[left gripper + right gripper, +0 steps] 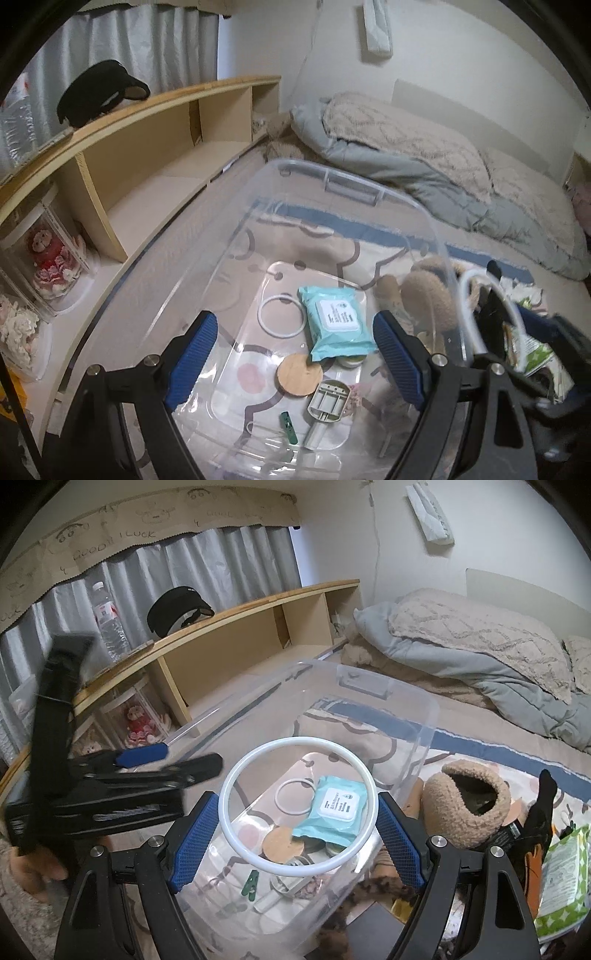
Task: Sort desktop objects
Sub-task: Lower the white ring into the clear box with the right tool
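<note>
Right wrist: ring (298, 806) above bin rim (424, 716)

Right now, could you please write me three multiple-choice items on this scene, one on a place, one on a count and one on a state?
1. Where does the teal wipes pack lie?
A. inside the clear storage bin
B. on the wooden shelf
C. on the grey duvet

2. How many white rings show in the right wrist view?
A. one
B. two
C. four

3. In what state is the right tool?
A. empty and wide open
B. closed on the large white ring
C. closed on a green clip

Answers:
1 A: the pack rests on the bin's floor, beside the round wooden lid.
2 B: the large ring sits between the blue pads, and a small white ring lies in the bin.
3 B: both pads press on the large ring's sides, holding it above the bin.
</note>
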{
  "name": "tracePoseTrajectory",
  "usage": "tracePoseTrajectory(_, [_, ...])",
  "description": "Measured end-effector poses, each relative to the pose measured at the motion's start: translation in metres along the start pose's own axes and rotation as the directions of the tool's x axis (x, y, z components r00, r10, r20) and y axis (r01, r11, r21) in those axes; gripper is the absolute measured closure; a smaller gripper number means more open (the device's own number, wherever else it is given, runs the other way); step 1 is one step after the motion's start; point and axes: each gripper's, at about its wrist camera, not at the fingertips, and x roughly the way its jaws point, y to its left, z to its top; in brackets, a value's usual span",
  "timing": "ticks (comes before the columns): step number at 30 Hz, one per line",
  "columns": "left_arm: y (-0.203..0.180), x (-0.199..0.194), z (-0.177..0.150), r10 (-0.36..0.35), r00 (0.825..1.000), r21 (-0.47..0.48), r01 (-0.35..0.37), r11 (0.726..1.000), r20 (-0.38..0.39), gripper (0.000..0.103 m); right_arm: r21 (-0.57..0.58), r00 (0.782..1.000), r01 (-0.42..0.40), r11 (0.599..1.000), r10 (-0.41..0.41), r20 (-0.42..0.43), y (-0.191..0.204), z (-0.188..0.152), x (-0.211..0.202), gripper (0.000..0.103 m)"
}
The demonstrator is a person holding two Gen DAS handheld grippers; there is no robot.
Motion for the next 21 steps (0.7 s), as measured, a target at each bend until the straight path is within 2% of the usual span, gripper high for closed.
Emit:
tracePoseTrajectory(6, [0.005,-0.028,-0.002,0.001,0.995,0.006,-0.001,1.0,0.1,0.016,0.008,0.999,-0.006,1.0,0.006,-0.035,0.007,0.002,0.021,0.019])
tracePoseTrajectory(12, [0.018,-0.049,0.0,0.079,0.976,-0.024,-0.076,0.997,0.202,0.016,0.067,0.994,-0.028,0.997,0.034,-0.104,0.01,0.001,0.049,0.019])
tracePoseTrajectory(18, [0.039,-0.067,-0.001,0.13,0.952,-0.1,-0.106,0.989,0.277,0.016,0.101,0.985,-0.036,0.994,0.053,-0.167,0.018,-0.001,0.068,0.019])
tracePoseTrajectory(21, [0.044,-0.071,-0.002,0.141,0.946,-0.115,-0.112,0.987,0.292,0.016,0.103,0.98,-0.031,0.994,0.051,-0.195,0.024,-0.003,0.077,0.019])
